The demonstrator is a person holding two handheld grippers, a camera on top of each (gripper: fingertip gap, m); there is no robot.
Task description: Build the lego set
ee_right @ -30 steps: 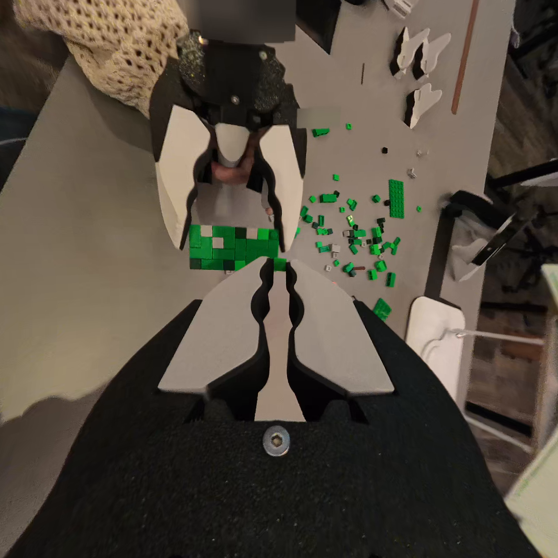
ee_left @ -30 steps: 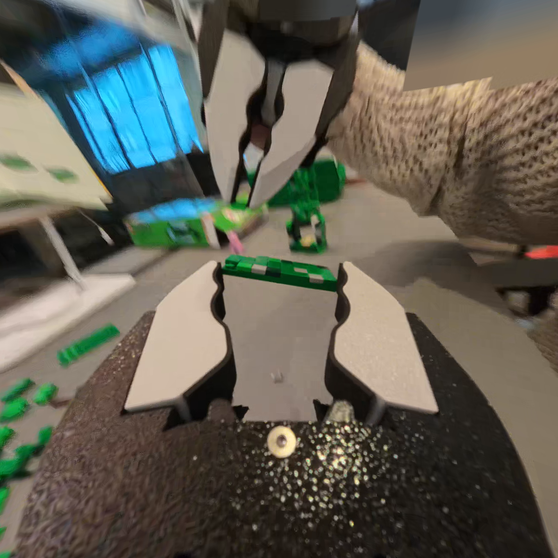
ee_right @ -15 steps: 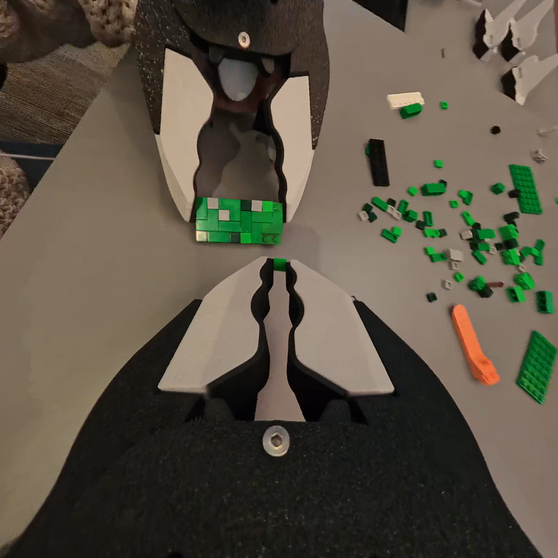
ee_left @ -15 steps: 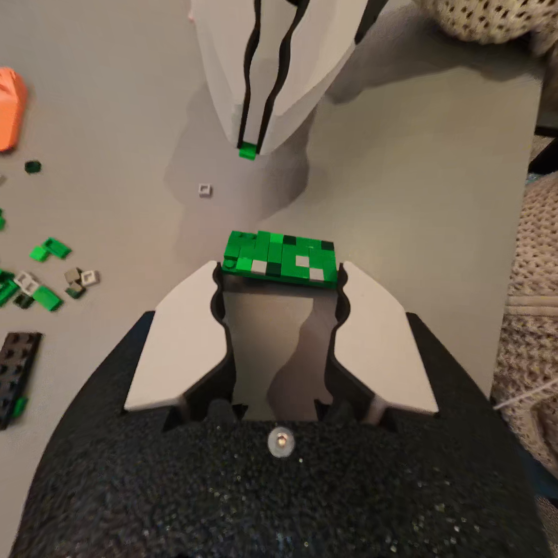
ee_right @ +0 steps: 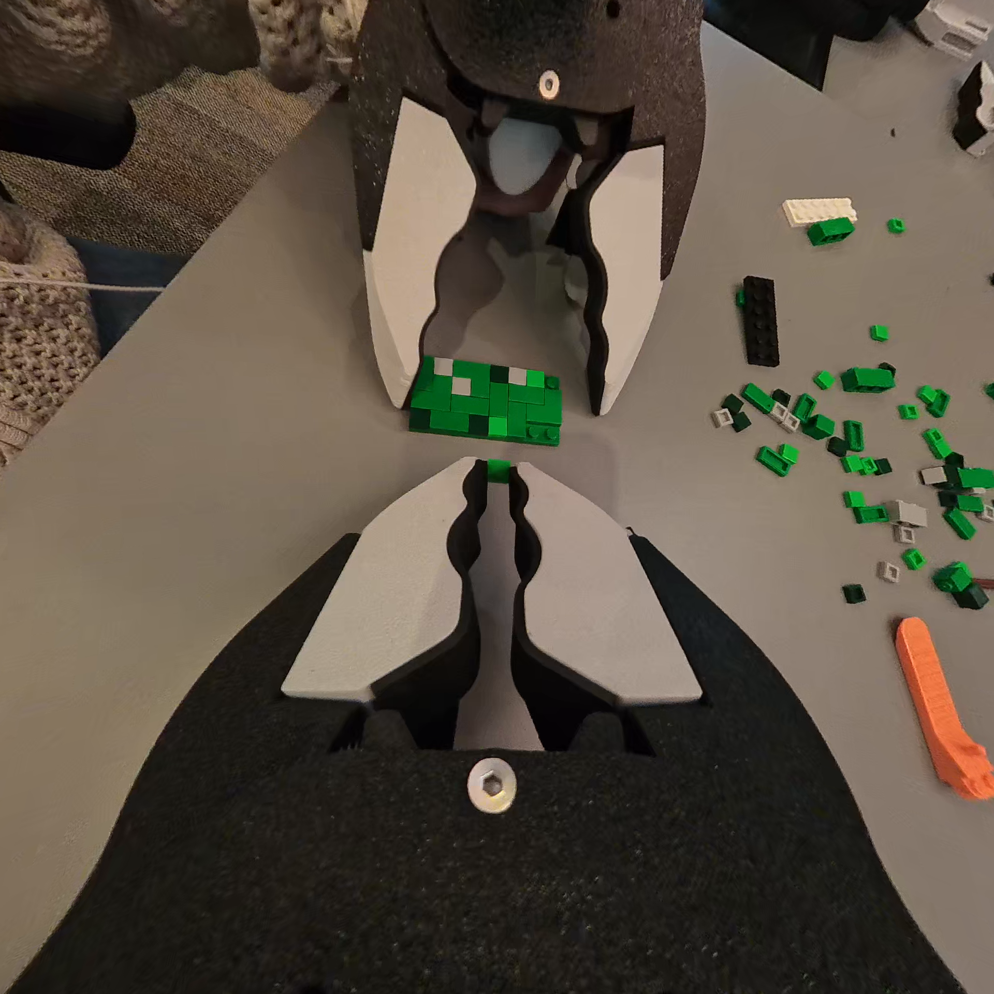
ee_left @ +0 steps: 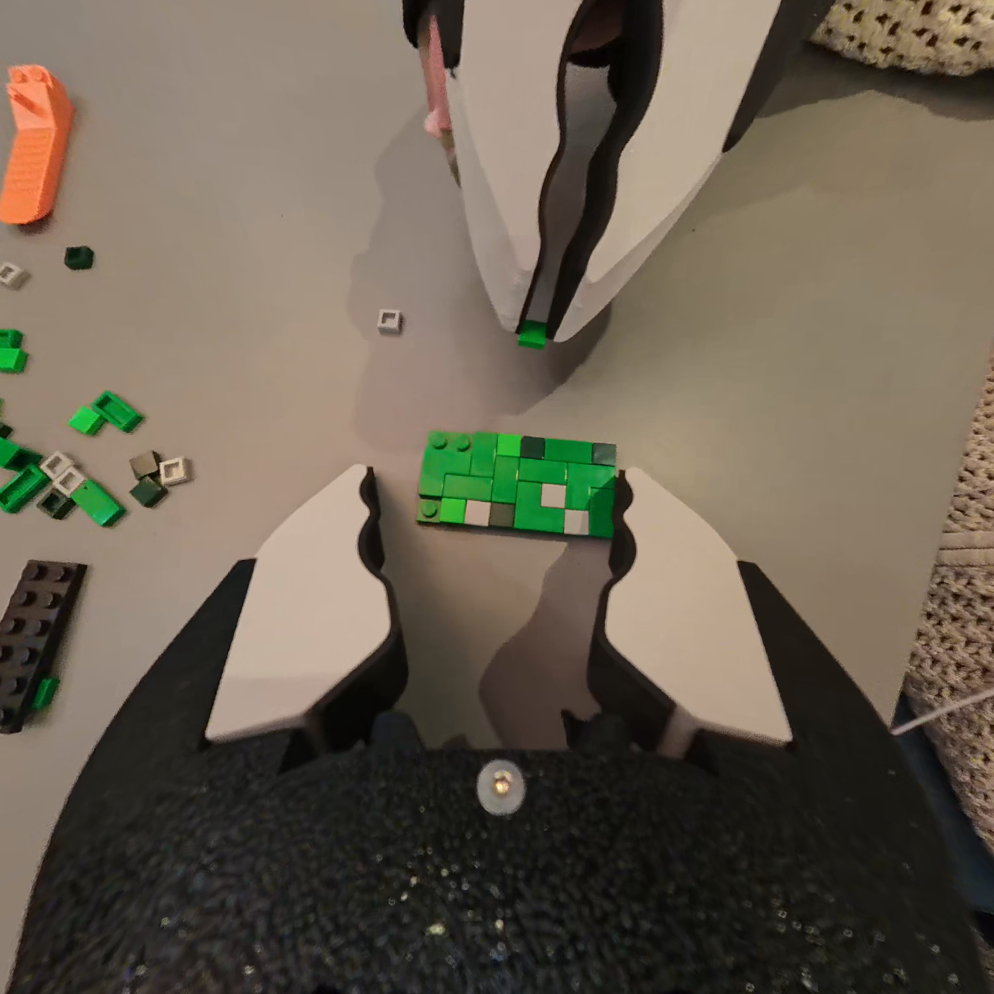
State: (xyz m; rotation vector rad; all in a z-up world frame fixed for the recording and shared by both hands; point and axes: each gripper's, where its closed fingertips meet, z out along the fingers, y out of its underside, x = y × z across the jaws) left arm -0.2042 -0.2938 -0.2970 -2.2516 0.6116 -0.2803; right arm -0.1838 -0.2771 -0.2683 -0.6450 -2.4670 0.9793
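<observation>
Pinching a small green tile [ee_right: 498, 471] at its very tips, the right gripper [ee_right: 498, 473] has its jaws nearly closed on it, so the piece juts clear and can be pressed down without the fingers fouling the build. It hovers just short of the plate [ee_right: 487, 402], lined up with it, apparently ready to carry the tile onto one of the bare studs.

The left gripper [ee_left: 495, 497] stands wide open around the plate [ee_left: 517, 487], its right finger [ee_left: 672, 608] touching or almost touching the plate's right end, the left finger a little way off. It grips nothing; I would guess it stays there to brace the plate against sliding when the tile is pushed on. The plate lies flat on the grey table [ee_left: 753, 376], mostly tiled in greens with a few grey squares, bare studs showing at its left end in the left wrist view.

Farther out, loose pieces [ee_right: 871, 457] are scattered to the right in the right wrist view, within reach, with a black plate [ee_right: 759, 328] beyond them and an orange tool [ee_right: 936, 710] nearer. A knitted sleeve [ee_left: 957, 591] shows at the table's edge.
</observation>
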